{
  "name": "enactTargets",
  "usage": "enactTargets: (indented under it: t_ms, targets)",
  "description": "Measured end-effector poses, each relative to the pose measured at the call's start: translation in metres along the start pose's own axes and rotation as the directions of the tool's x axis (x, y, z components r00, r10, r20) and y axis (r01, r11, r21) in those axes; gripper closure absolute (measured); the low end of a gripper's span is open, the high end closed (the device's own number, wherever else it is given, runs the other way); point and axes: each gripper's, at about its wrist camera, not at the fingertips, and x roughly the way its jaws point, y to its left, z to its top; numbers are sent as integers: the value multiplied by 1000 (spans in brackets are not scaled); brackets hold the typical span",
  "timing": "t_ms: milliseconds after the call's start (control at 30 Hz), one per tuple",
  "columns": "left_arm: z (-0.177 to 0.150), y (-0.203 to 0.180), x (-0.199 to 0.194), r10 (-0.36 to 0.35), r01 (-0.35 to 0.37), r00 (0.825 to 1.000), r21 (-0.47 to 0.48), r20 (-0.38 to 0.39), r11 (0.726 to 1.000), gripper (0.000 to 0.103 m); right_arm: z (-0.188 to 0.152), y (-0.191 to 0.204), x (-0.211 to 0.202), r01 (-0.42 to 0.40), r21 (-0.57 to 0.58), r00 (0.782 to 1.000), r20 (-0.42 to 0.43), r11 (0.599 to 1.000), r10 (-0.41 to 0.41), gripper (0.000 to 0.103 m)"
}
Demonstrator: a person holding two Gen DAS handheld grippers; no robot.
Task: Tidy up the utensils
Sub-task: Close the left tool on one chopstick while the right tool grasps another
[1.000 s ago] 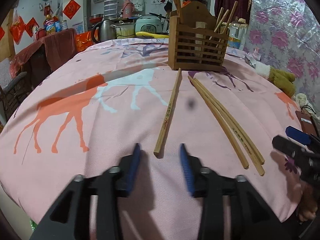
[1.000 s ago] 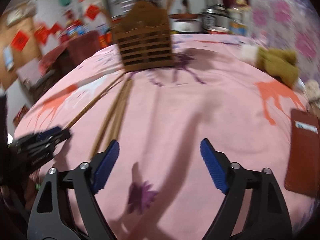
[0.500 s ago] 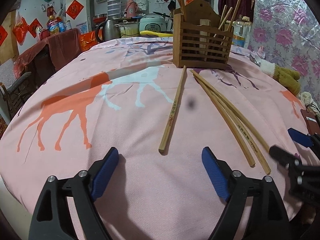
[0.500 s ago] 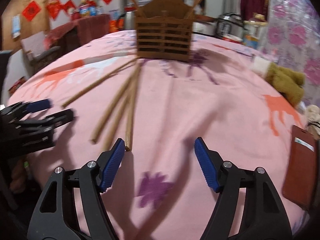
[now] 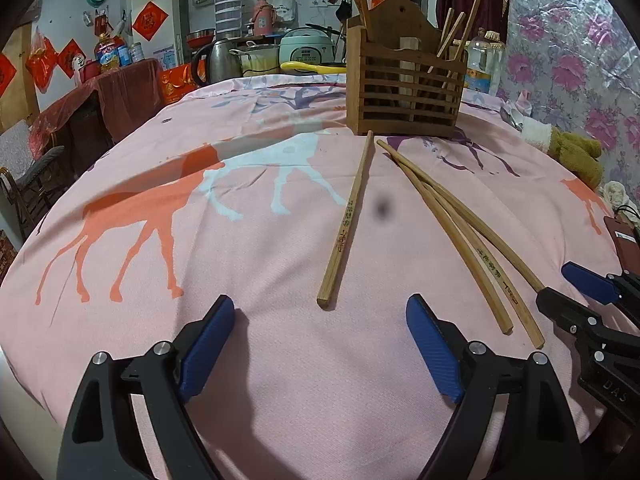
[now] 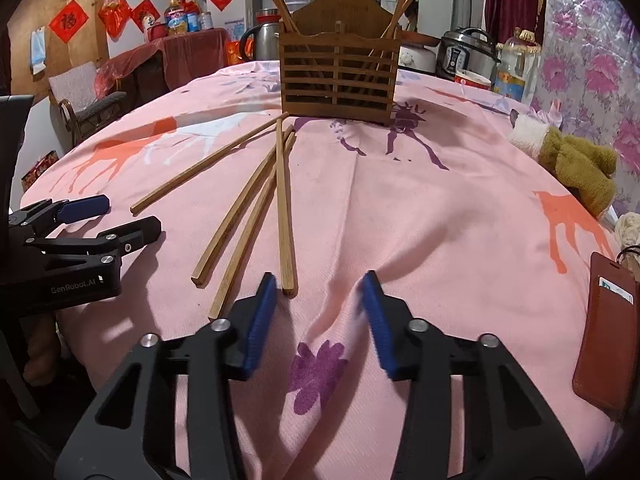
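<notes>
Several wooden chopsticks lie on the pink tablecloth in front of a slatted wooden utensil holder (image 5: 404, 84) that has more chopsticks standing in it. One chopstick (image 5: 347, 220) lies apart on the left, and its near end lies just ahead of my open, empty left gripper (image 5: 318, 344). The other three (image 5: 468, 236) lie together to its right. In the right wrist view the holder (image 6: 339, 74) stands at the far middle, and the near end of the rightmost chopstick (image 6: 285, 216) lies just ahead of the left finger of my open, empty right gripper (image 6: 320, 320).
A brown card wallet (image 6: 608, 328) lies at the table's right edge, and a plush toy (image 6: 568, 164) beyond it. Kettle, rice cookers and bottles stand behind the holder. Each gripper shows at the side of the other's view.
My left gripper has opened wide and stays behind the single chopstick. My right gripper has swung left to face the holder, moved toward the three chopsticks, and its jaws have narrowed.
</notes>
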Motion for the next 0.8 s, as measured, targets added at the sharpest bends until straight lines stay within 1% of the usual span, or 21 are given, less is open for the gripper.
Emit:
enactTargets:
  t_ms: [33,67,100,133,167,233,267,300,333,367,467,600,667,733,800]
  targets:
    - [0,0,1,-1,1,1000,-2,0,1000,17,0,0,0,6,2,1000,3,1000,-6,75]
    - [1,0,1,-3,3,1000,-5,1,1000,18,1,-1,0,10,7,1000,4,1000,-10,79]
    - [1,1,1,-5,5,1000,-8,3,1000,23,1,-1,1,12,11,1000,3,1000,-12,90]
    - [2,1,1,-8,8,1000,-11,7,1000,33,1,-3,2,8,18,1000,1,1000,-8,95]
    - [4,2,1,-14,14,1000,-12,9,1000,38,2,-4,2,7,25,1000,1,1000,-7,95]
    - [5,3,1,-31,31,999,-18,12,999,60,2,-5,1,11,29,1000,4,1000,-11,95]
    - [6,3,0,-36,36,999,-20,13,999,66,2,-6,1,13,33,1000,5,999,-14,95]
    - [6,5,0,-45,45,999,-25,13,999,77,2,-7,0,19,44,1000,9,999,-20,95]
    - [7,5,0,-54,55,998,-30,10,998,90,3,-10,0,29,57,999,13,998,-30,95]
    - [7,6,1,-63,63,998,-35,6,997,94,3,-12,-1,33,67,999,14,997,-34,95]
    - [8,8,0,-81,81,997,-53,-1,995,95,4,-22,2,37,115,999,1,993,-38,95]
    - [8,4,0,-66,66,998,-46,1,997,94,4,-21,4,22,111,1000,-8,994,-22,93]
    - [8,2,0,-67,67,998,-40,3,997,88,4,-19,6,25,106,1000,-10,994,-24,92]
    - [8,1,1,-75,75,997,-37,6,996,74,4,-20,7,16,116,1000,-11,993,-15,92]
    - [8,-2,1,-75,75,997,-30,9,997,70,5,-21,8,9,124,1000,-13,992,-7,91]
